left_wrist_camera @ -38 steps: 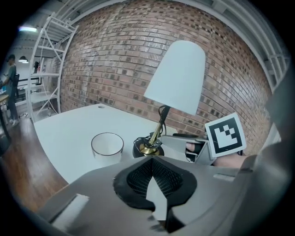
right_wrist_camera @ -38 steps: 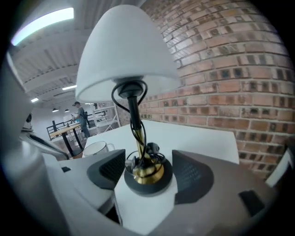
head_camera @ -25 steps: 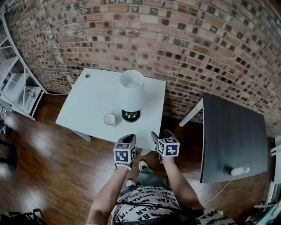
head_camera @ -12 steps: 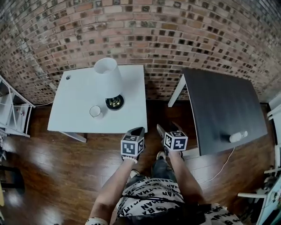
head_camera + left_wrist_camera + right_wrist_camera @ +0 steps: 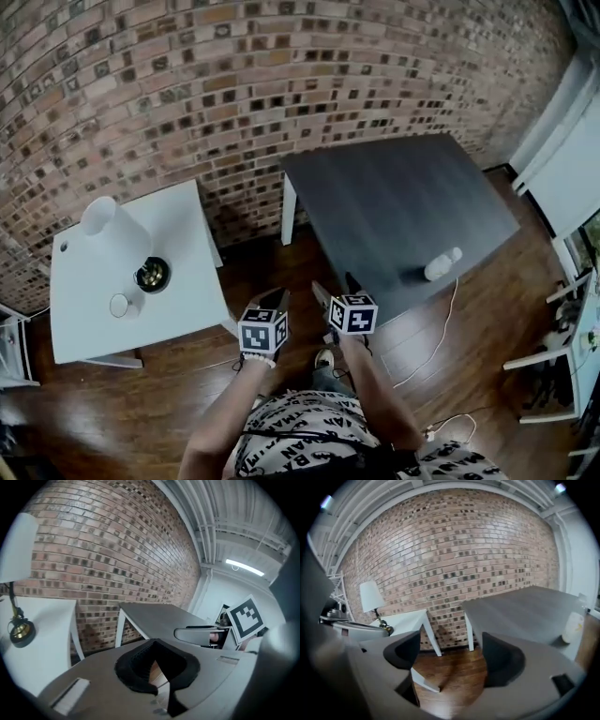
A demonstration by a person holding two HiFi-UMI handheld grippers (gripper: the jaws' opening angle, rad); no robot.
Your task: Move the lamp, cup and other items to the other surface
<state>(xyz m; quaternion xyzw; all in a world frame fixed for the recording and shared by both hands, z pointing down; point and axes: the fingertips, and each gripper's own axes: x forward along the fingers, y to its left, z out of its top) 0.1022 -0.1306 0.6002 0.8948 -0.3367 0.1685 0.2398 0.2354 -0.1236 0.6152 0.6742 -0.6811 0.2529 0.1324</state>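
- white table [image 5: 183,305] at the person's left is carrying the lamp [image 5: 112,230] and the cup [image 5: 122,305]; the cup is sitting just beside the lamp base, and both are standing well apart from either gripper
- the dark table [image 5: 375,197] at the right is, by judgement, serving as the receiving surface; a pale bottle-like item [image 5: 441,265] is already lying near its front edge
- the left gripper [image 5: 274,300] is showing its pads drawn together with nothing between them
- the right gripper [image 5: 330,289] is carrying nothing; its jaws have just been opening and are standing wide apart, with only floor showing between them
- risk: the lamp is presenting a broad shade over a thin stem and a small base, so a grasp on the shade is likely tilting or tipping it; a grasp low on the stem or base is looking safer
- risk: a jaw reaching for the lamp base is liable to be nudging the cup towards the table edge; taking the cup first is removing that cause
- risk: a cable [image 5: 427,352] is trailing across the wooden floor [image 5: 141,412] beside the dark table, near the person's feet, and may be catching a foot during a carry
- whether the lamp is trailing its own cord cannot be told
- obstructions: a floor gap is separating the two tables, the dark table's white leg [image 5: 289,211] is standing at that gap, and the brick wall [image 5: 234,94] is closing off the far side of both tables
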